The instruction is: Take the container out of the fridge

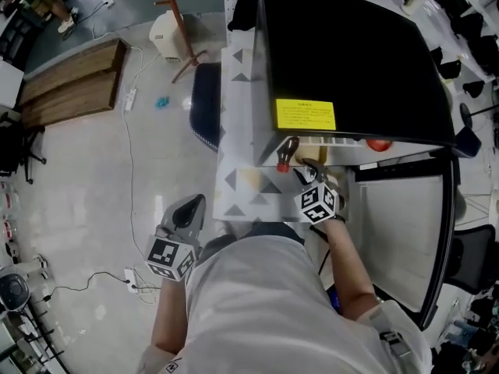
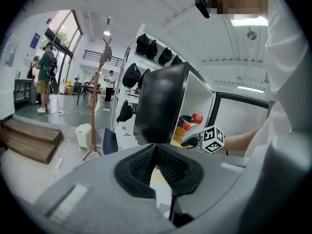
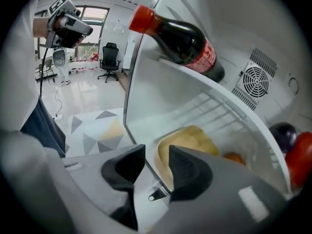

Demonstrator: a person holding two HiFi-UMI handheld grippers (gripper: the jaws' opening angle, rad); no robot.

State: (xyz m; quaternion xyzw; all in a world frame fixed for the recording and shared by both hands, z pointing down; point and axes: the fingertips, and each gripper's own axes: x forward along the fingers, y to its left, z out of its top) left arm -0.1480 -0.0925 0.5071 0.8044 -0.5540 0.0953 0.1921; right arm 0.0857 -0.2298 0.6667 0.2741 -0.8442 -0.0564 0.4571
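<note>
Right gripper (image 3: 156,152) jaws apart, gripping nothing, yellow container (image 3: 190,140) just ahead of them, sauce bottle (image 3: 183,38) above, left gripper (image 2: 155,149) jaws together, empty

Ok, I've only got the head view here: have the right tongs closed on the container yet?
Observer: No. The right gripper view shows the right tongs open, with the yellowish container just beyond them, untouched.
Operator: Anything behind it?
Observer: A small orange thing shows just past it.
Operator: And the left tongs?
Observer: Shut, nothing in them.
</note>
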